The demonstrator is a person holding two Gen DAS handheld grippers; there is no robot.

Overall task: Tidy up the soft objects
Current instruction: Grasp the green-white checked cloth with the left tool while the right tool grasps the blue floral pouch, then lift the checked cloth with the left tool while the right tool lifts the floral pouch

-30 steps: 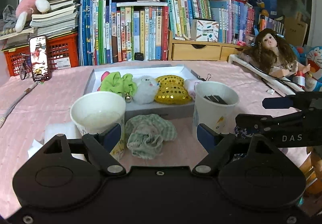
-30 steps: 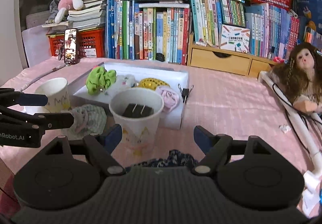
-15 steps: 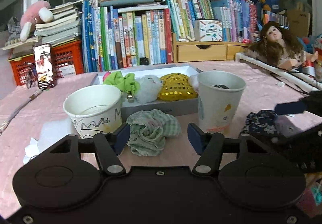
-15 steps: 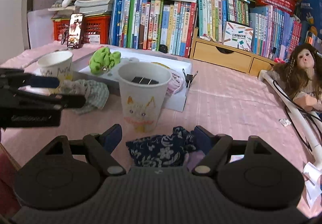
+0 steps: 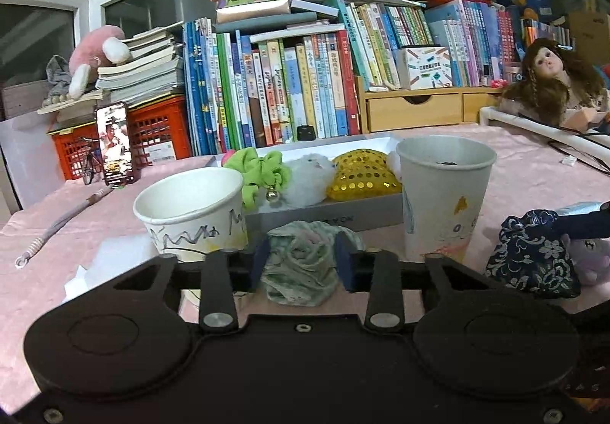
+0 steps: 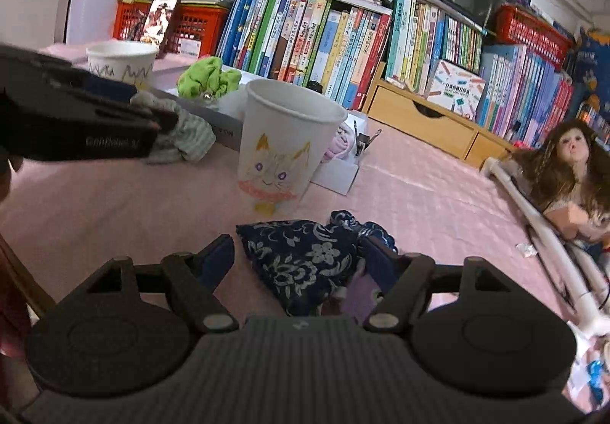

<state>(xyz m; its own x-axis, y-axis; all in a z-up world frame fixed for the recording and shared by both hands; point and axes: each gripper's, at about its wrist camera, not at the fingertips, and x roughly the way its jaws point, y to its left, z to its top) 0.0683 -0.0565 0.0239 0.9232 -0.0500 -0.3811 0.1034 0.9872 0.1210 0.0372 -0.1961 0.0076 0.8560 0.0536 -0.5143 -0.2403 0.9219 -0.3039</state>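
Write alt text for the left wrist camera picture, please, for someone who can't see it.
The left gripper closes on a green checked cloth lying on a pink table, between two paper cups. Behind sits a white tray of soft toys, then a row of books.

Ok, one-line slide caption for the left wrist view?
Left hand-held gripper closes around a green checked cloth between two paper cups, before a white tray of soft toys.

Upright books [image 5: 289, 88] along back of pink-covered surface [image 6: 419, 195]; red crate [image 5: 152, 130] at left, phone [image 5: 114, 144] leaning against it; wooden drawer unit [image 5: 415, 111]; doll [image 5: 549, 81] at right; two paper cups [image 5: 444, 195].
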